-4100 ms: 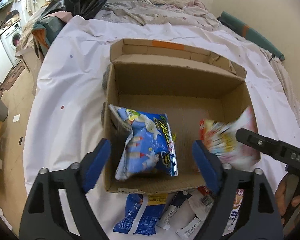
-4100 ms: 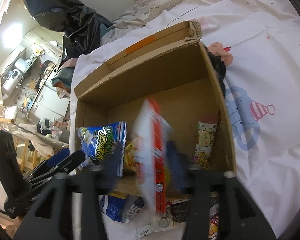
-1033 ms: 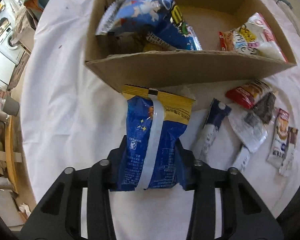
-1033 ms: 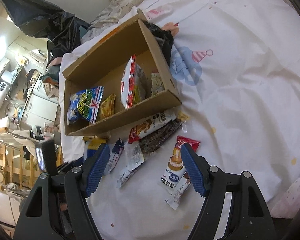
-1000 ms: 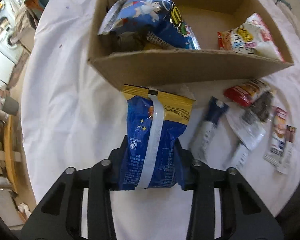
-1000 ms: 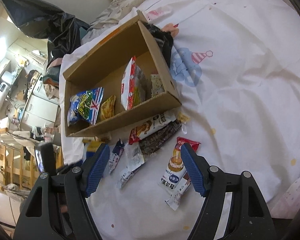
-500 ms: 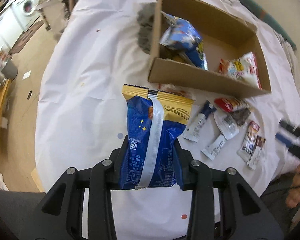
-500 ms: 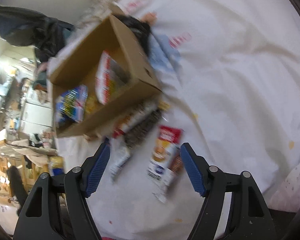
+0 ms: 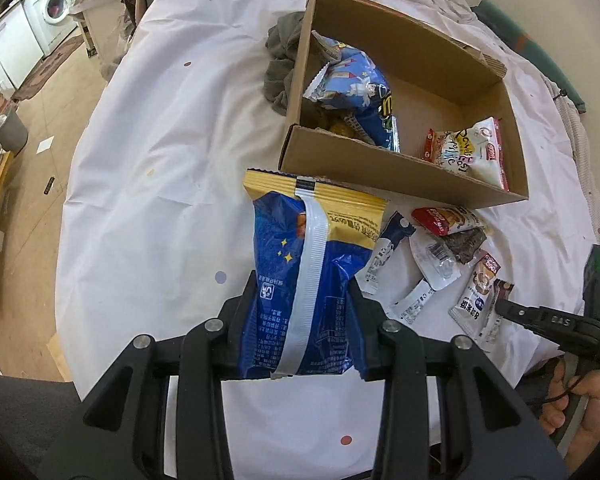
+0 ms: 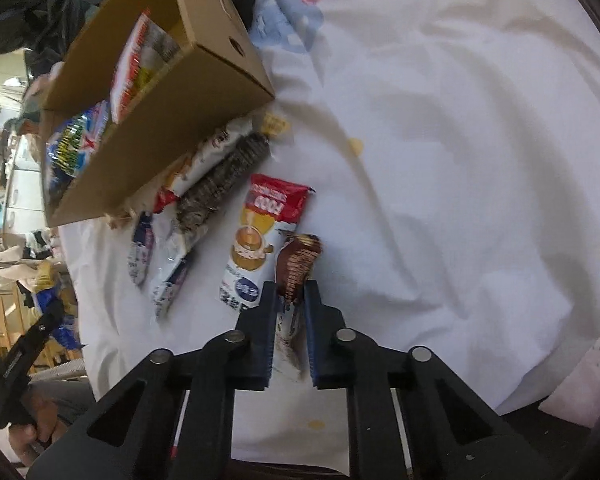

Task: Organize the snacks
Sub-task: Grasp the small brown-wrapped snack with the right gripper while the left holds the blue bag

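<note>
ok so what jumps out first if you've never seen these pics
The big blue and yellow snack bag clamped in the left gripper fills the near foreground. Behind it an open cardboard box already holds bags, with small sachets scattered on the white sheet; the right gripper has just closed on a brown packet.

Blue bag (image 10: 66, 148) blurred, half hidden behind box wall (image 10: 160, 128).

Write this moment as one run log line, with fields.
left tool: holds blue bag | right tool: just closed on brown wafer pack | box: two snacks visible inside
</note>
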### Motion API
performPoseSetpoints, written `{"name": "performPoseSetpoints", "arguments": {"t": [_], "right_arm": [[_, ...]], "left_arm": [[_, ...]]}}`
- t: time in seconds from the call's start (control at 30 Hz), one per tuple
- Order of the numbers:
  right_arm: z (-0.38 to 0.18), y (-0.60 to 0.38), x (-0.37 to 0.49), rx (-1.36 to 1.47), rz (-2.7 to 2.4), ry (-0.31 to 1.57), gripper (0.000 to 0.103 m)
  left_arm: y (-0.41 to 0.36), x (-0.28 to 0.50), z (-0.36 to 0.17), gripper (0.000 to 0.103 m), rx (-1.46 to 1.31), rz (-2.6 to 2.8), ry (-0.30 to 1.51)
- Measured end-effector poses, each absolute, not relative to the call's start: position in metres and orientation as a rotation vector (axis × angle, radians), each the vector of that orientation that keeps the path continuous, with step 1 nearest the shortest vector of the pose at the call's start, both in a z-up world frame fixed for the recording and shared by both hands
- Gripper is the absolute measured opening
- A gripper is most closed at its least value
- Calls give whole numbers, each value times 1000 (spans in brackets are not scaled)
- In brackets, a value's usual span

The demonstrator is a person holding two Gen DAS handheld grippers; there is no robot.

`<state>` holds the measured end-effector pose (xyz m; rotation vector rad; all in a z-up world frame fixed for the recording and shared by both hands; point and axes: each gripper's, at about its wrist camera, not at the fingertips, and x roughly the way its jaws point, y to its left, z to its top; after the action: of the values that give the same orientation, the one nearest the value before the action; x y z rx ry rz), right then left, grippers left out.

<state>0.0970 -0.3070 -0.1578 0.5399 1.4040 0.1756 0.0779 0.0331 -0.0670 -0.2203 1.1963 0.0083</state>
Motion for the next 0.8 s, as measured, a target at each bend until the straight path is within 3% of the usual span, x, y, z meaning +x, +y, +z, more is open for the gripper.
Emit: {"name": "performPoseSetpoints", "arguments": {"t": [0.37,0.8], "right_arm": [[-87,-319,80,621,340,1058,11],[-48,-297,91,647,448,933,10]], "left_arm": [[41,72,-58,34,-204,64,1115],[37,73,-30,34,-173,64,971]]}}
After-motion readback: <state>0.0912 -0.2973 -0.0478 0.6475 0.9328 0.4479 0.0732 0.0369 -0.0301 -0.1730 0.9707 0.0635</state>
